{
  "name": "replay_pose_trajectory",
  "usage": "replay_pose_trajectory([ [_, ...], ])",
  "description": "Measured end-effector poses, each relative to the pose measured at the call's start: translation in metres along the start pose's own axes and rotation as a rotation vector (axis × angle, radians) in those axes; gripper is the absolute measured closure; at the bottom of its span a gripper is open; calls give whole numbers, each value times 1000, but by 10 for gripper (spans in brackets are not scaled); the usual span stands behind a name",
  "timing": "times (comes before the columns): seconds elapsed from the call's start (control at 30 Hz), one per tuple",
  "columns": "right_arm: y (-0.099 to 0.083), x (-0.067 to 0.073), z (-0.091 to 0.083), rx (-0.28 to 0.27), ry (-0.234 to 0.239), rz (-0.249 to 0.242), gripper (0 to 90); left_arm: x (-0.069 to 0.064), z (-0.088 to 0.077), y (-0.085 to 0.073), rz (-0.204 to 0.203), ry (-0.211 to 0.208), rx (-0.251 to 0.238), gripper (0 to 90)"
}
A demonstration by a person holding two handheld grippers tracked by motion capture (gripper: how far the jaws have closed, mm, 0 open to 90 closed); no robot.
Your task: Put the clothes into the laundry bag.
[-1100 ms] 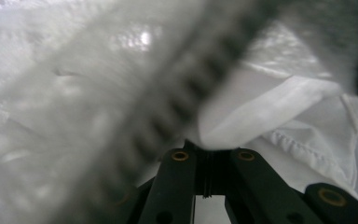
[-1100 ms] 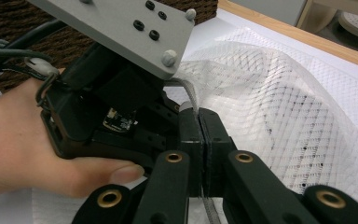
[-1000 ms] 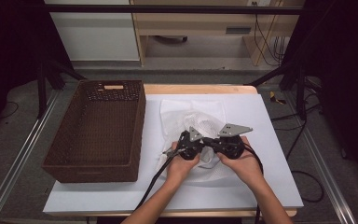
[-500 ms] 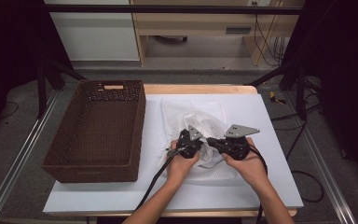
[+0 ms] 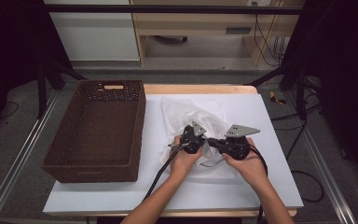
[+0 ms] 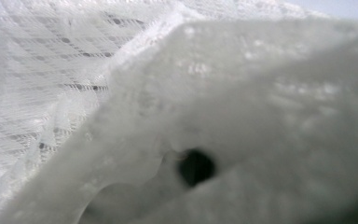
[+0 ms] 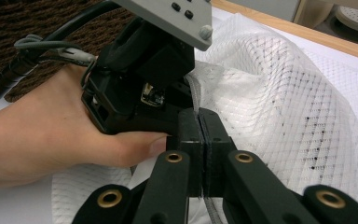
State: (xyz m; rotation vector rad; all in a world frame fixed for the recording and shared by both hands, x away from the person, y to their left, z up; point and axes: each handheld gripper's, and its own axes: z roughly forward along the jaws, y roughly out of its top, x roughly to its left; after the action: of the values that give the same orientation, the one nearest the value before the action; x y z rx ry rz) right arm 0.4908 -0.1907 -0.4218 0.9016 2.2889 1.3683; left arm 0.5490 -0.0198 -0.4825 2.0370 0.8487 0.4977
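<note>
Both grippers have shifted slightly rightward and closer to me on the mesh since a second ago, and I see the right one's grey plate turned more level; the basket has kept its place.

I find the left gripper (image 5: 200, 140) and the right gripper (image 5: 216, 143) nearly tip to tip over the middle of the white table (image 5: 279, 186), each held in a hand coming from the near edge. The left hand (image 5: 182, 156) wraps the body of its tool; the right hand (image 5: 243, 161) does the same.

I note the mesh bag (image 5: 191, 109), a white netted fabric, lying crumpled on the table just right of the basket (image 5: 98, 135), with its bulk behind and under the two tools.

Right gripper view: I see its two black jaws pressed together with a thin seam or edge of the mesh (image 7: 307, 116) pinched between the pads, a strip of it running down through the closed gap. The left gripper (image 7: 168, 100) sits directly ahead, touching the same bunched fabric, with the left hand (image 7: 51, 135) behind it.

Left gripper view: I see blurred white mesh (image 6: 51, 84) right against the lens, with one small dark hole low in the folds. Its jaws are hidden there; from the high view and the right gripper view I judge them closed on the mesh.

The brown wicker basket stands on the left part of the table, apart from both tools.
</note>
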Motion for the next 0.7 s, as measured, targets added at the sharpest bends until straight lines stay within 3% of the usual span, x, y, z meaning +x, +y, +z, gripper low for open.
replay_pose_trajectory([
  [0.2, 0, 0, 0, -1, -2, 7, 894, 2, 4, 3, 14, 2, -1, 900],
  [0.7, -1, 1, 3, 2, 2, 15, 894, 6, 9, 6, -8, 18, -16, 900],
])
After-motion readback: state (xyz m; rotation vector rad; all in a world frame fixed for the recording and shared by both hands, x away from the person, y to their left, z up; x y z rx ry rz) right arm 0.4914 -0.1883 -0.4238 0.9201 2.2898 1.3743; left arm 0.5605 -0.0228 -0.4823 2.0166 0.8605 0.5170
